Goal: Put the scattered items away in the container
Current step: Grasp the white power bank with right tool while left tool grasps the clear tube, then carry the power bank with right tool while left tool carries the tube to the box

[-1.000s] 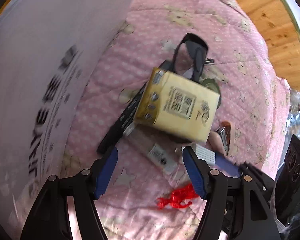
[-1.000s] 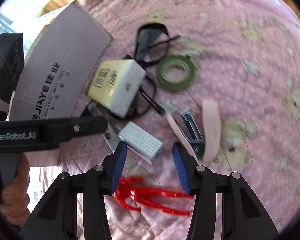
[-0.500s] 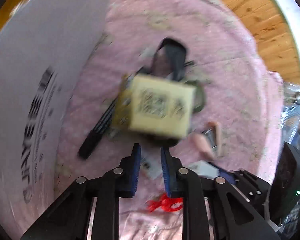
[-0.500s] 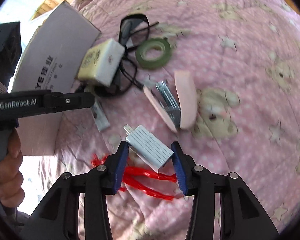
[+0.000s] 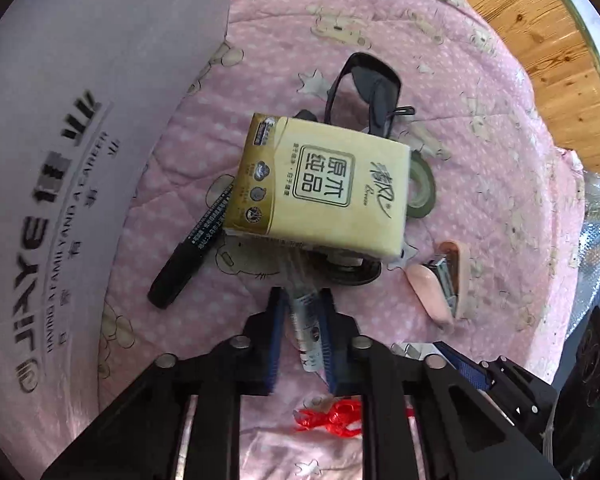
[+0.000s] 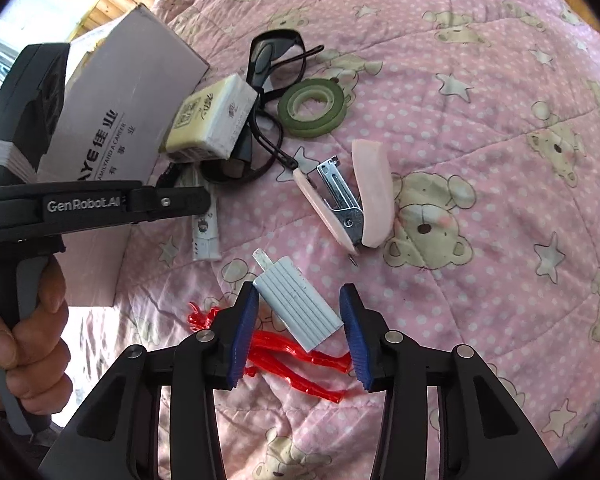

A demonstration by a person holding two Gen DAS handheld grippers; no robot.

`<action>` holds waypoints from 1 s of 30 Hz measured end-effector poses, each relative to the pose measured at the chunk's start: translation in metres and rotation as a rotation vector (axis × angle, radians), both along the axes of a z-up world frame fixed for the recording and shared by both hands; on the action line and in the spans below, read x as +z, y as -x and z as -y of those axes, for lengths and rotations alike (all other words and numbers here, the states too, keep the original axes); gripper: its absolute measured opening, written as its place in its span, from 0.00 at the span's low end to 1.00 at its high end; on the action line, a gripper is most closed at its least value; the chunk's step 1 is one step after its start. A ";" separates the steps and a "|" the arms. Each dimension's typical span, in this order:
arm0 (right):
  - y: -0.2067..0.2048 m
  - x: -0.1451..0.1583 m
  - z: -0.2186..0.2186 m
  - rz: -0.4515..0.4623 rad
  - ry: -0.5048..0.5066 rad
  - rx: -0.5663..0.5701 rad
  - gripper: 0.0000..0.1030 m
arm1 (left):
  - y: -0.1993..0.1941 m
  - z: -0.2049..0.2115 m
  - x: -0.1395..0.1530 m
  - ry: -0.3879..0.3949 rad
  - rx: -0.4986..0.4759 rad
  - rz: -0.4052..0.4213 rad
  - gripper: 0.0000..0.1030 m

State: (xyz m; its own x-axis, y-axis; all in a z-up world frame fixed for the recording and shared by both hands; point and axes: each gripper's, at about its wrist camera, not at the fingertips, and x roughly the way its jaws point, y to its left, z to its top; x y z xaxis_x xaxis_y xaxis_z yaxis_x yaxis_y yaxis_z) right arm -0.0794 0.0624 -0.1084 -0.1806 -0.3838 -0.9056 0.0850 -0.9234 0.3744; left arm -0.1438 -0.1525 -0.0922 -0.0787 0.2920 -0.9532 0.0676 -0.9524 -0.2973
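Just below the tissue pack, your left tongs are pinching the slim tube; your right tongs are straddling the ribbed grey block, spread — centre them before squeezing.

Black gripper frames, blue pads, silver screws.

Both wrist views look steeply down, close over the pink quilt. The left faces the tissue pack at its 12 o'clock; the right sees that pack toward 11 o'clock
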 end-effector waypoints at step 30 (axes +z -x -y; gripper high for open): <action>-0.012 0.025 0.004 -0.029 0.031 -0.048 0.43 | -0.047 0.010 0.006 0.017 -0.080 -0.038 0.11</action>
State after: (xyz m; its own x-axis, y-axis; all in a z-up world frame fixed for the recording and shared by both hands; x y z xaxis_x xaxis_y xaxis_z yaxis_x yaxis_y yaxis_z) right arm -0.0673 0.0579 -0.0831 -0.2254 -0.4013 -0.8878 0.0516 -0.9149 0.4005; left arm -0.0966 -0.1621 -0.0867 -0.0922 0.2825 -0.9548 -0.0198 -0.9592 -0.2819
